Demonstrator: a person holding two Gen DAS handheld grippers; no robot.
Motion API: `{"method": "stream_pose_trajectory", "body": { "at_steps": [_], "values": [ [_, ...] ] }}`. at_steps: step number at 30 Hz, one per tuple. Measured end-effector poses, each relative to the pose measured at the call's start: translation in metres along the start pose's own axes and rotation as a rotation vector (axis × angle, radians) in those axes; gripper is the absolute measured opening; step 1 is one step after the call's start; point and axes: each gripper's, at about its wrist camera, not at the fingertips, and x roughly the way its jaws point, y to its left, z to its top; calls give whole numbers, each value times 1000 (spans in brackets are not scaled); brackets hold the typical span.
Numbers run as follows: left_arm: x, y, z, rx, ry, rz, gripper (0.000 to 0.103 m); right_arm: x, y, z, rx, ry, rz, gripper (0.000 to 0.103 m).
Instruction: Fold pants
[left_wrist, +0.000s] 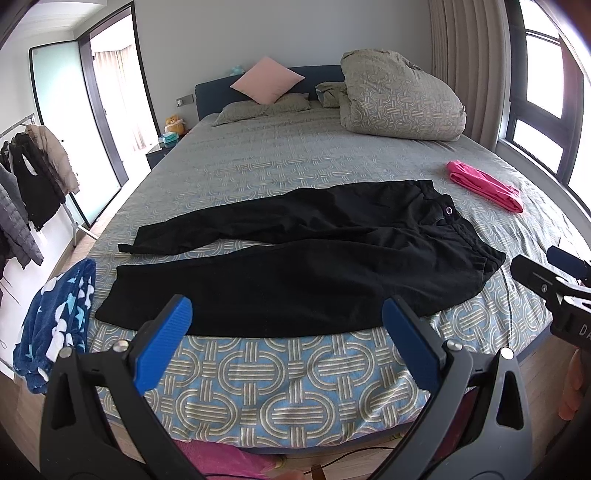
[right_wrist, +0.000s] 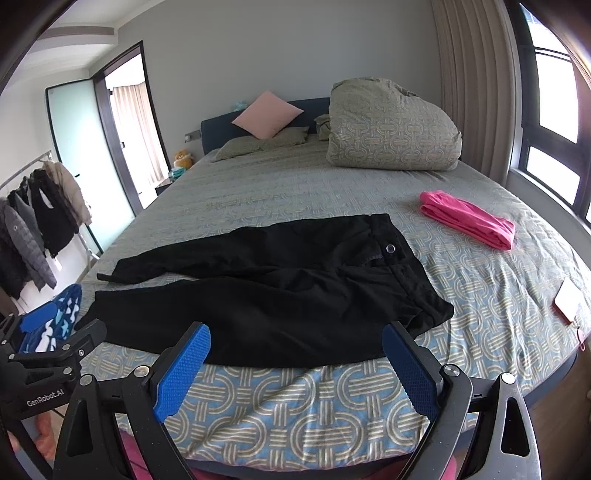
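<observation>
Pants (left_wrist: 295, 258) are lying flat, unfolded on the bed (left_wrist: 295, 387); both tongs (left_wrist: 286, 332) (right_wrist: 295, 354) are hovering open, empty, probably needing a leg grasp next.

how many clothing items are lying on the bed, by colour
black: 1, the pants, spread flat
pink: 1, a folded garment near the window side
blue and white: 1, a patterned garment draped over the bed's left edge
total: 3

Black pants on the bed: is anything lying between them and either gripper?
Nothing visible. Only bare bedspread separates the black pants from the open left gripper and right gripper.
</observation>
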Motion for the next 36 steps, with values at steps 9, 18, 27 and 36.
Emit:
{"method": "stream_pose_trajectory", "body": {
  "at_steps": [9,18,27,36],
  "values": [
    [0,0,-1,1,6,2,103,1,-4,-1,18,6,13,96],
    [-1,-2,-3,-6,10,-3,103,2,-4,-1,30,11,22,96],
    [-2,-1,-2,-14,16,-5,103,2,-1,-2,6,13,23,96],
    [-1,0,-1,-17,-4,-8,103,5,1,-1,-5,16,22,96]
  ]
}}
